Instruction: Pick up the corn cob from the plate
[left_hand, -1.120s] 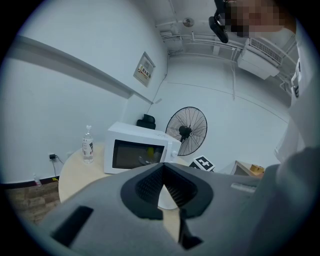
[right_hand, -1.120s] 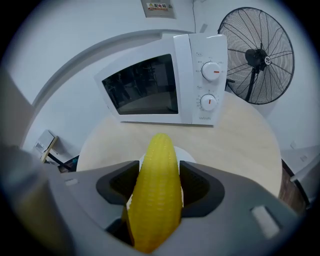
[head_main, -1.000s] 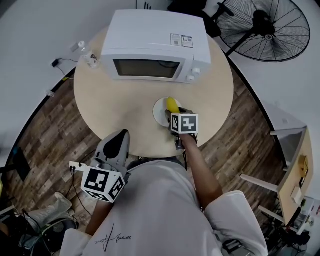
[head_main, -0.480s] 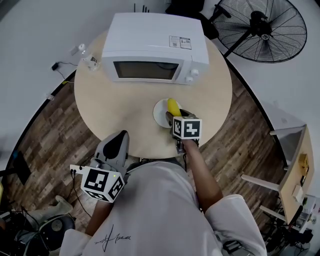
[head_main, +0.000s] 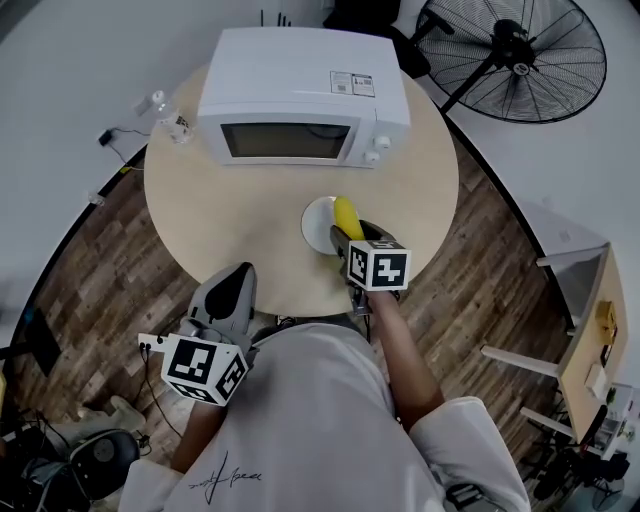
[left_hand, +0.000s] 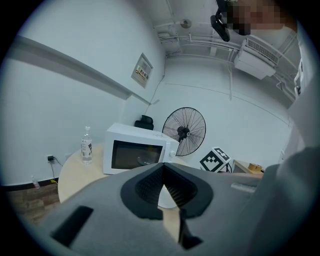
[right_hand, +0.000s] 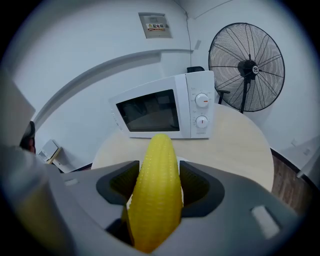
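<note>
- A round, pale wooden table (head_main: 250, 230) stands on a dark plank floor, in front of the person in a white shirt.
- A boxy white microwave (head_main: 300, 95) sits at the table's far side, door shut, with two dials at its right end.
- A black wire-caged floor fan (head_main: 520, 55) stands on the floor beyond the table, to the right.
- The grey left gripper (head_main: 235, 278) hangs at the table's near edge, close to the person's body. Its jaws are pressed together at the tips and grip nothing.
- The grey right gripper (head_main: 353, 232) reaches over the table's near right part. Its jaws are spread wide and pinch the cob on both sides.
- A small round white plate (head_main: 315, 222) lies on the table, in front of the microwave.
- The yellow, ridged corn cob (right_hand: 156, 190) is clamped in the right gripper over the plate's right side, its tip pointing toward the microwave. I cannot tell whether its lower end touches the plate.
- A clear plastic bottle (head_main: 170, 115) stands upright near the table's far left edge, just beside the microwave.
</note>
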